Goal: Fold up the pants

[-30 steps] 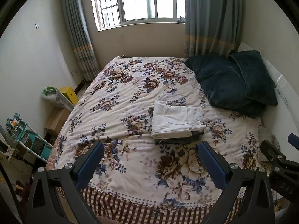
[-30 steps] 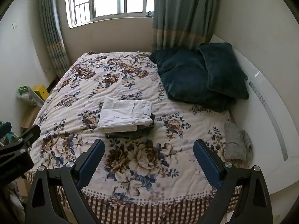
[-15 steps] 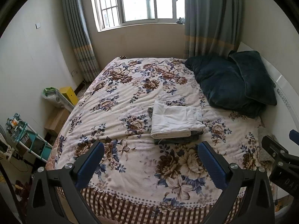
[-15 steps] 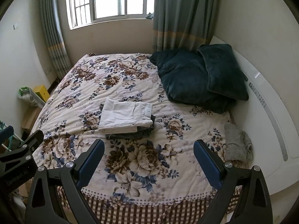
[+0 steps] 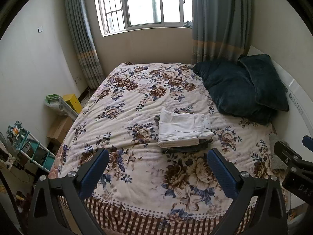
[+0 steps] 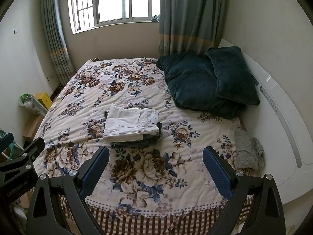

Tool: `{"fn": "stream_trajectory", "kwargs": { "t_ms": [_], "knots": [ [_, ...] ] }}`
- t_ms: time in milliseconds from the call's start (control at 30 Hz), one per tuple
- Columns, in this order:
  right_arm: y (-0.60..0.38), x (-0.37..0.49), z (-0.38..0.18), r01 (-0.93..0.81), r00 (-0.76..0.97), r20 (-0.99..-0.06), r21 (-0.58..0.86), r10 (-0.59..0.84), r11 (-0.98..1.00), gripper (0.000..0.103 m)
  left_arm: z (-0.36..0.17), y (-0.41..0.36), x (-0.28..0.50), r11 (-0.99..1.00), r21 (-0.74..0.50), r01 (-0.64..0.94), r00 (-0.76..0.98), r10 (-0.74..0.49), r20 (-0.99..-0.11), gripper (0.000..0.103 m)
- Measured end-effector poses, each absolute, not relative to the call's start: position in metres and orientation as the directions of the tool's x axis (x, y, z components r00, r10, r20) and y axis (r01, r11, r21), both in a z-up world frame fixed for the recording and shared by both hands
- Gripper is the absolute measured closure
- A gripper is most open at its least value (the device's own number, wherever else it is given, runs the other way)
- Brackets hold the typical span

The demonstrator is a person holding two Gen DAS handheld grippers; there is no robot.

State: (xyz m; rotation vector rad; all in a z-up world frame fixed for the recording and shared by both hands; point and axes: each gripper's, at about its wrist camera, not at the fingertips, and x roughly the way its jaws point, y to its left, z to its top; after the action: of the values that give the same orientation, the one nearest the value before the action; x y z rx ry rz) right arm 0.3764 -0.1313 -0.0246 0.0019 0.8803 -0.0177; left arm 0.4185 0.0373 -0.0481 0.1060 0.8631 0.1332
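Folded white pants (image 5: 183, 126) (image 6: 129, 124) lie on top of a folded dark pair (image 5: 187, 147) (image 6: 137, 142) in the middle of the floral bed cover (image 5: 127, 105) (image 6: 93, 90). My left gripper (image 5: 157, 169) is open, held back over the foot of the bed, well short of the stack and holding nothing. Beside it my right gripper (image 6: 155, 168) is open too, equally far from the pants. Each gripper's arm shows at the edge of the other's view.
Two dark teal pillows (image 5: 240, 89) (image 6: 205, 82) lean on the white headboard (image 6: 277, 117) at the right. A grey cloth (image 6: 247, 150) lies at the bed's right edge. A yellow box (image 5: 72, 101) and a teal rack (image 5: 25, 146) stand on the floor at left.
Both grippers have drawn slightly back and up from the bed; the stack sits a little lower in view. The jaws stay open and the pants have not moved.
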Motion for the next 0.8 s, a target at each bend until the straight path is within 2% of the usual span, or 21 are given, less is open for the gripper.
{"fn": "stream_trajectory", "kwargs": {
  "t_ms": [800],
  "knots": [
    [-0.1248,0.3740,-0.0133,-0.004,0.658,-0.753,0.010,0.010,1.000,0.003,-0.0457,0.0386,0.4147,0.986,0.146,-0.080,0.647,0.163,-0.745,0.000]
  ]
}}
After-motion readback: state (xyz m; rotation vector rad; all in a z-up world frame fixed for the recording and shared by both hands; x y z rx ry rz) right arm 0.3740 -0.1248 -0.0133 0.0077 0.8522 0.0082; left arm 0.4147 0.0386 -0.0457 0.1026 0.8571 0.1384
